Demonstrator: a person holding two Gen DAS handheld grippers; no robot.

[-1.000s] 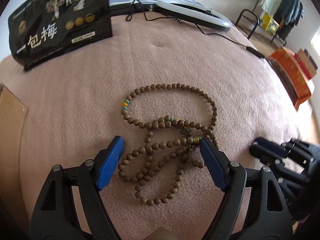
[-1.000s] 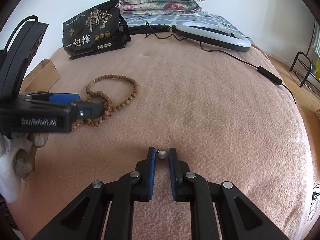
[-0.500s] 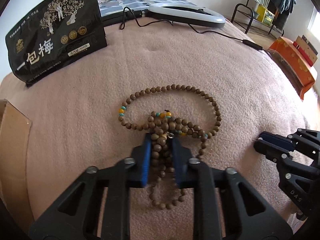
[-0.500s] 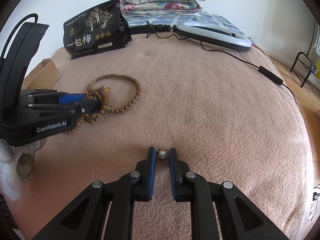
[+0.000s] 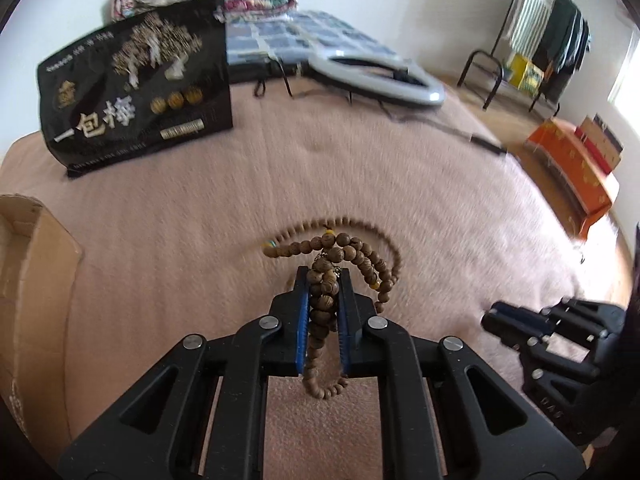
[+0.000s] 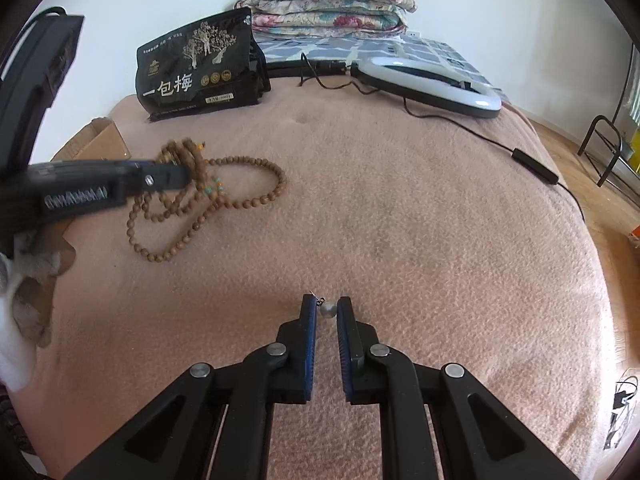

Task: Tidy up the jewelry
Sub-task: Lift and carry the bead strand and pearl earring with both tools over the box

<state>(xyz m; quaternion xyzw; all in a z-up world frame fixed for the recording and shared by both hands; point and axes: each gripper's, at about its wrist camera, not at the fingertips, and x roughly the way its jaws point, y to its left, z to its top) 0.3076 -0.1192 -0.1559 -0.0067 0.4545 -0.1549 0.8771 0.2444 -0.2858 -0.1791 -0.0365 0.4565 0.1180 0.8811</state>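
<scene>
Left gripper (image 5: pixel 323 280) fingers pinch the bead necklace (image 6: pixel 208 204), strands trailing toward the bed's (image 6: pixel 400 208) left edge; right gripper (image 6: pixel 326 307) fingers nearly pressed together, straddling a small pearl (image 6: pixel 328 309).

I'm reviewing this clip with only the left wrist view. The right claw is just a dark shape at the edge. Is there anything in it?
Observer: Yes. The right wrist view shows a small silvery pearl between the tips of the right claw, low on the blanket. I cannot tell whether it is actually pinched.
Operator: And the wooden beads in the left claw, are they fully off the bed?
Observer: No. Seen from the side, the bead necklace is raised only where the left claw grips it. Its lower loops lie on the blanket.
</scene>
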